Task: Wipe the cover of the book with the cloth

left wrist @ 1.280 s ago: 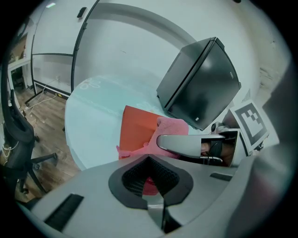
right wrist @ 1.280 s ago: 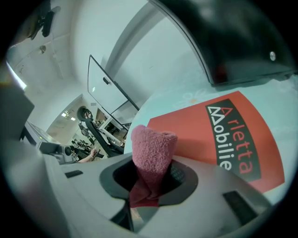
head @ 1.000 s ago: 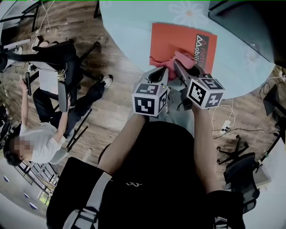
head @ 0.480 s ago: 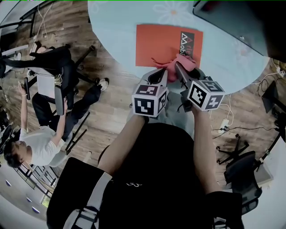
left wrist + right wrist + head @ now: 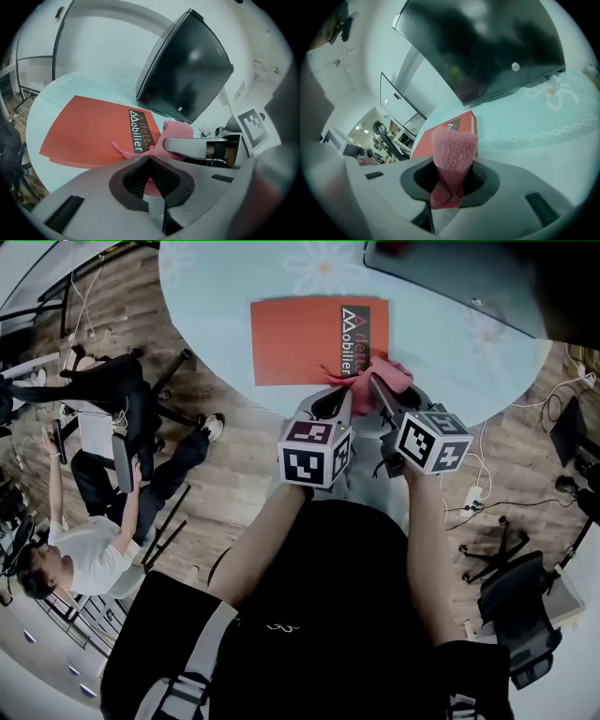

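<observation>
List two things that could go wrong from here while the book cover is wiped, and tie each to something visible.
1. The right gripper has its claw shut on only a bunched fold of the pink cloth. The fold might slip out, or the bare claw might scrape the cover.
2. The book lies close to the near edge of the table, and nothing clearly pins it. A stroke toward the person could slide it off.
</observation>
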Available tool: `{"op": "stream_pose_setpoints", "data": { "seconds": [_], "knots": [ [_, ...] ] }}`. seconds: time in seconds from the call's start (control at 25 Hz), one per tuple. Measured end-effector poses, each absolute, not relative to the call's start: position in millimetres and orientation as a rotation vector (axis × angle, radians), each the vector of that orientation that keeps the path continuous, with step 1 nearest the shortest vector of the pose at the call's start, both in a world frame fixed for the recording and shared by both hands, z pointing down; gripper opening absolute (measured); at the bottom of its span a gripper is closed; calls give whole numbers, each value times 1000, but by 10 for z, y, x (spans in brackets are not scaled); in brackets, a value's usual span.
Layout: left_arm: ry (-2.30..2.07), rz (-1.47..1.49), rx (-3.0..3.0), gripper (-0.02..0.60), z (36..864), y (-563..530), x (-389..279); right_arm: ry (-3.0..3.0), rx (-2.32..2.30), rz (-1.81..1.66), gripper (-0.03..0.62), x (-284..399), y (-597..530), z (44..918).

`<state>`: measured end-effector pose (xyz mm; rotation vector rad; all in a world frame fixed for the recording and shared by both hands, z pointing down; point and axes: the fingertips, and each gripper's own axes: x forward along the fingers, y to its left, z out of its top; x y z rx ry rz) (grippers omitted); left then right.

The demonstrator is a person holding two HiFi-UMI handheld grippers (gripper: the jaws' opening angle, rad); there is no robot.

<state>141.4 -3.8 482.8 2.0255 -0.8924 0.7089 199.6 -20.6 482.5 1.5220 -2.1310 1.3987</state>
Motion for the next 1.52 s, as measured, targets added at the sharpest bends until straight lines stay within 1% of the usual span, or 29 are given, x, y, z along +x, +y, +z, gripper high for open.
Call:
{"op": "stream_pose_setpoints", "data": {
  "seconds": [0.24, 0.52, 1.0, 1.12, 1.28, 1.52],
  "knots": [
    [-904, 698, 2042, 15, 4793, -37, 1611, -2119, 1541, 1383, 107, 2258, -134, 4795],
    [-977, 635, 2095, 15, 4524, -129, 1721, -2171, 1546, 1302, 106, 2480, -90, 4580],
    [-1210, 430, 2203, 15, 3806, -481, 1653, -2567, 1496, 959, 104, 2540, -475, 3575],
    [-1253, 356, 2240, 15, 3522, -605, 1585, -2626, 1491, 874, 103, 2513, -580, 3349],
    [-1346, 302, 2308, 15, 3119, -744, 1399, -2699, 1481, 696, 101, 2373, -688, 2949],
    [-1388, 108, 2369, 15, 2476, -818, 1280, -2810, 1490, 367, 98, 2239, -712, 2314]
  ]
}}
